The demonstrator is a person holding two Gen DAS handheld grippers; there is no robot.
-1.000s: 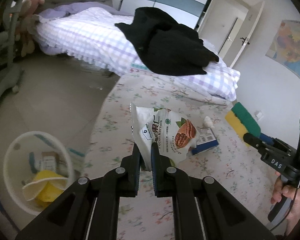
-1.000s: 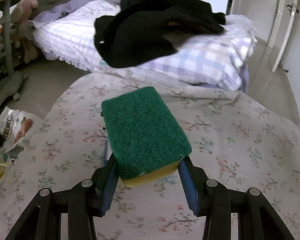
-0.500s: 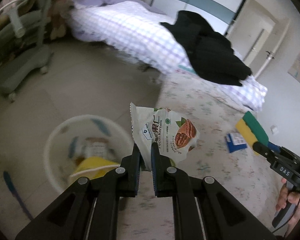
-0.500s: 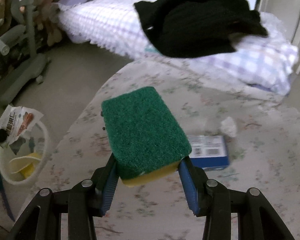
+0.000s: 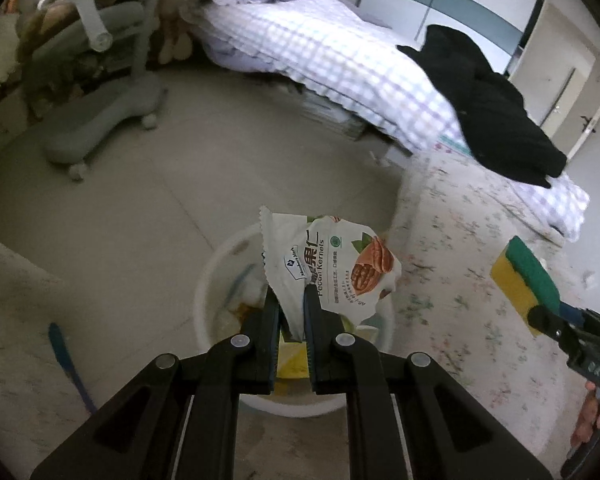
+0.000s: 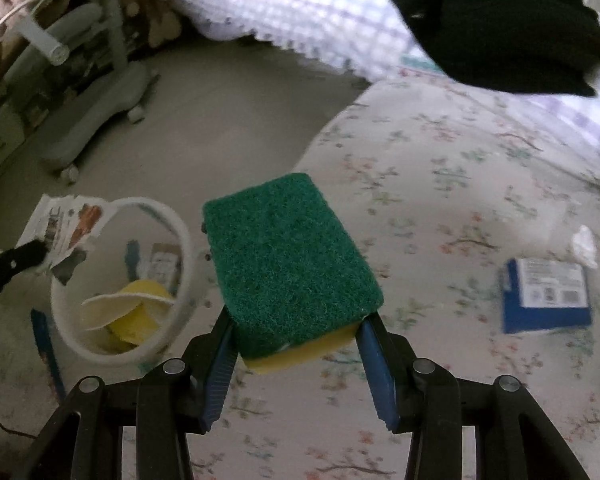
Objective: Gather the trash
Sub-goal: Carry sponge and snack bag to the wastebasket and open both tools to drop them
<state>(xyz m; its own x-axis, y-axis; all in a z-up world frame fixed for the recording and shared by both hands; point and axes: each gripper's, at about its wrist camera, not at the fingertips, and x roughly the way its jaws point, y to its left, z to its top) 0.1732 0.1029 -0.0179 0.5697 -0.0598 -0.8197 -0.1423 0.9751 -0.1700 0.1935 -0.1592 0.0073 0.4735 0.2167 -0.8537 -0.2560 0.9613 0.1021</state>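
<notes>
My left gripper (image 5: 291,305) is shut on a white pecan-kernel snack bag (image 5: 332,268) and holds it right above the white round trash basket (image 5: 214,280) on the floor. The basket also shows in the right wrist view (image 6: 178,236), with yellow trash inside, and the bag (image 6: 66,224) hangs at its left rim. My right gripper (image 6: 296,336) is shut on a green-and-yellow sponge (image 6: 288,264), held above the floral sheet (image 6: 440,200). The sponge also shows in the left wrist view (image 5: 528,276).
A blue-and-white box (image 6: 548,294) and a crumpled white tissue (image 6: 586,240) lie on the floral sheet. A bed with a checked quilt (image 5: 340,52) carries black clothes (image 5: 492,100). A grey chair base (image 5: 100,120) stands on the floor at left.
My left gripper has swung left with the snack bag, from over the floral sheet to over the trash basket. My right gripper has turned left with the sponge, bringing the basket into view.
</notes>
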